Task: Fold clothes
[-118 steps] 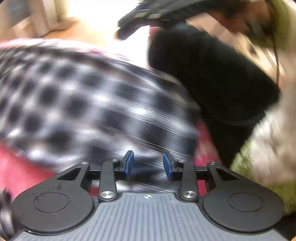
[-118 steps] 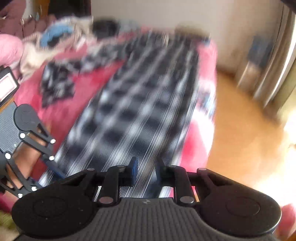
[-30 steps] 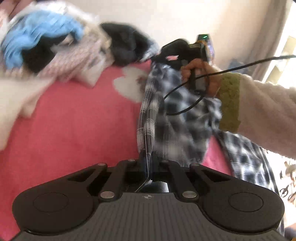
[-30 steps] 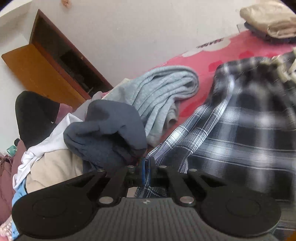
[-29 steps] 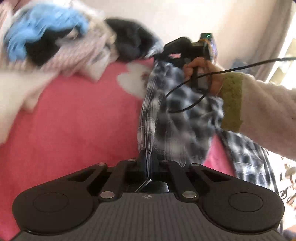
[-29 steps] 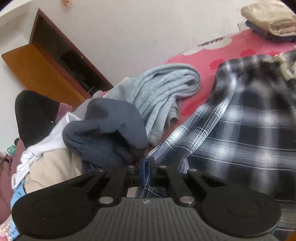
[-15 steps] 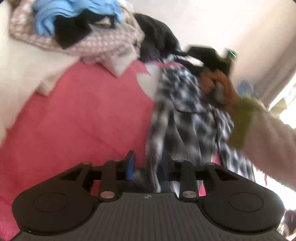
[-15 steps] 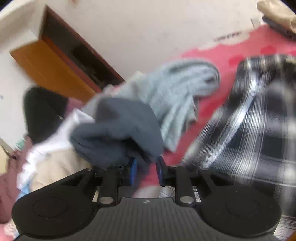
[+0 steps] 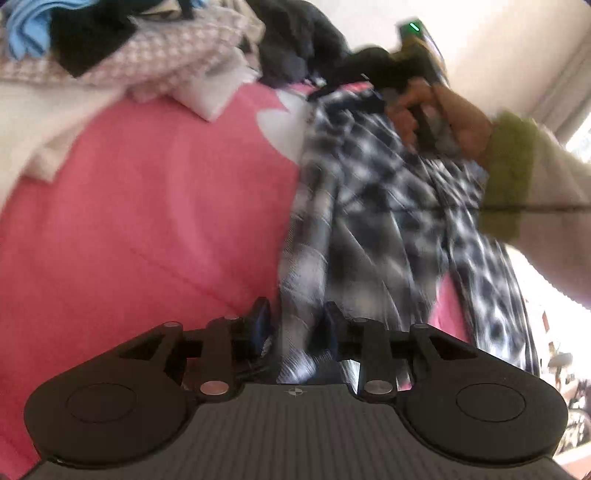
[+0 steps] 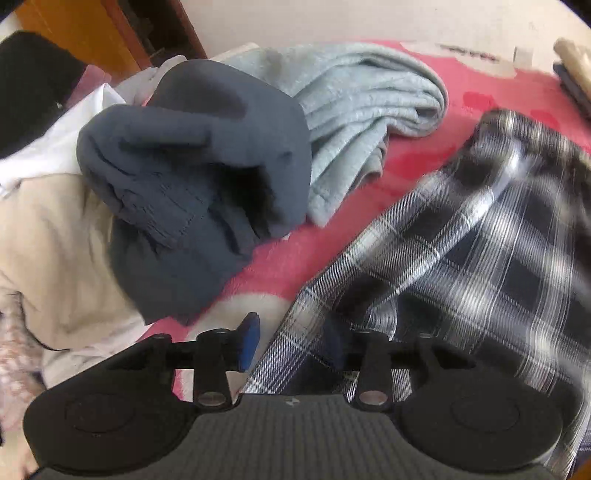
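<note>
The plaid garment (image 9: 369, 206) is lying on the pink bed (image 9: 147, 221), a fold just laid. The left gripper (image 9: 297, 317) is standing open around its edge; the right gripper (image 10: 295, 338) is opening, cloth between its jaws. Next likely calls for regripping for another fold.

A bed (image 9: 129, 206) under a pink cover fills the room, set against a plain pale wall (image 10: 332, 18). A wooden cabinet (image 10: 74, 26) stands in the corner; daylight glares from a window (image 9: 580, 140).
</note>
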A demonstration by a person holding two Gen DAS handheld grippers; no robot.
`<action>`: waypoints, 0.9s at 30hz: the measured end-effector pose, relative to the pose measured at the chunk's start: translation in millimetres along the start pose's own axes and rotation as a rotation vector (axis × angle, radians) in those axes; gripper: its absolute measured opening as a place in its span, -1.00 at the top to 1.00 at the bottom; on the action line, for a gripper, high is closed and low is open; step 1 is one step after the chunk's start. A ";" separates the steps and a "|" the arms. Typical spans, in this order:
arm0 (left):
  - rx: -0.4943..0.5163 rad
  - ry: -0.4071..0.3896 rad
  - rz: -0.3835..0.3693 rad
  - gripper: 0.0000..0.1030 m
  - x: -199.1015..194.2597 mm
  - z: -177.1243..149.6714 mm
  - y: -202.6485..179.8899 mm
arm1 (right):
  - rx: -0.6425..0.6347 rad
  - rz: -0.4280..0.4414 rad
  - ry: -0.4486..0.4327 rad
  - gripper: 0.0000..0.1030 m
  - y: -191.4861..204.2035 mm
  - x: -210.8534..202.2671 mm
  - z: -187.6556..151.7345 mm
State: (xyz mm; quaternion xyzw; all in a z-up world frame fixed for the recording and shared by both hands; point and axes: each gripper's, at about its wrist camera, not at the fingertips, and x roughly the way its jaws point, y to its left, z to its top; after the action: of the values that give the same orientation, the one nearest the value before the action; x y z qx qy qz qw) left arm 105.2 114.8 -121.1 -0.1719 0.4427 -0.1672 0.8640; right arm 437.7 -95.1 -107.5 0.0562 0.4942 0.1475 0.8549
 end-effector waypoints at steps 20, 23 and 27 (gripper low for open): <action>-0.128 -0.008 -0.027 0.69 -8.2 -2.6 9.1 | 0.442 0.350 -0.170 0.51 -57.5 25.8 -6.1; -0.115 -0.007 -0.029 0.69 -10.5 -7.0 7.5 | 0.510 0.407 -0.259 -0.16 -74.6 2.6 -3.3; -0.100 -0.008 -0.023 0.70 -6.1 -6.7 6.0 | 0.466 0.323 -0.401 -0.16 -103.9 -42.3 10.5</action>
State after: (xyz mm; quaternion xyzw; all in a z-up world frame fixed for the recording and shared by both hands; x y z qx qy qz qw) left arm 97.1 121.8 -123.1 -0.2207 0.4452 -0.1542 0.8540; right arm 447.4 -206.3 -92.3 0.3555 0.3214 0.1500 0.8648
